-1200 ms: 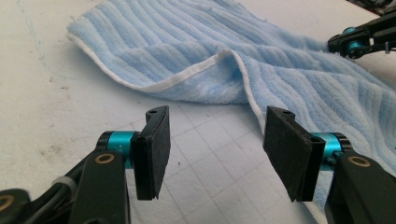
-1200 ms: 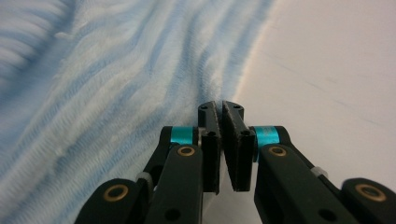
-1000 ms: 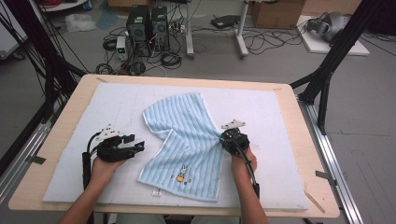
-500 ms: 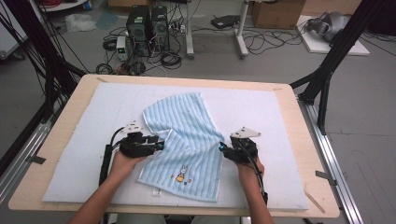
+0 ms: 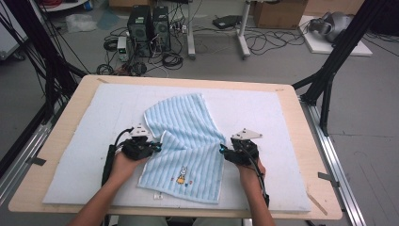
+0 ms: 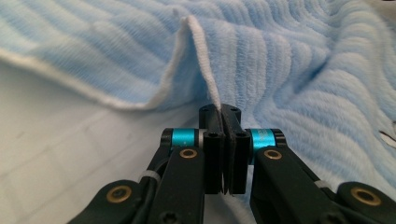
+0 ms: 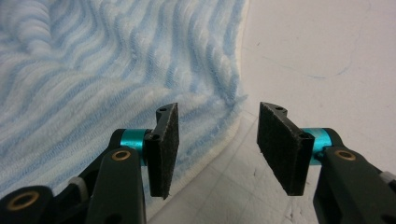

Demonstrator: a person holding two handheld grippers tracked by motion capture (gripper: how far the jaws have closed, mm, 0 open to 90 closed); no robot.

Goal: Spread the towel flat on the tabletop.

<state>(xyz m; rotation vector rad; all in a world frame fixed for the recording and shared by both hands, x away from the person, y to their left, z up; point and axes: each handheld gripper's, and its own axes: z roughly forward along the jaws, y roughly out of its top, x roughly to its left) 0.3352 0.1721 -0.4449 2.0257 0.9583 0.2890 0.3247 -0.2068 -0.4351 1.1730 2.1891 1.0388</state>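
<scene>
We hold a gripper in each hand at the two sides of a towel (image 5: 186, 141), light blue with ribbed stripes and a white hem, which lies rumpled on the pale mat (image 5: 80, 141) that covers the table (image 5: 301, 117). The towel sits near the middle of the mat, a little toward the near edge: its far part is folded over at a slant toward the far edge, and its near part lies flat, with a small rabbit figure (image 5: 181, 175) stitched near the near hem. Our left gripper (image 5: 157, 147) meets the towel's left edge; its jaws have just been closing, and in the left gripper view the left gripper (image 6: 223, 116) is pinched tight on the white hem, which rises from between the pads as a thin upright fold. Our right gripper (image 5: 222, 151) is at the towel's right edge; its jaws have just been opening. In the right gripper view the right gripper (image 7: 215, 140) stands apart, the left pad (image 7: 164, 144) over the towel's edge and the right pad (image 7: 280, 144) over bare mat, so the hem runs through the gap and neither pad presses on it. A small white tag (image 5: 157, 195) lies on the mat just beside the towel's near left corner.
</scene>
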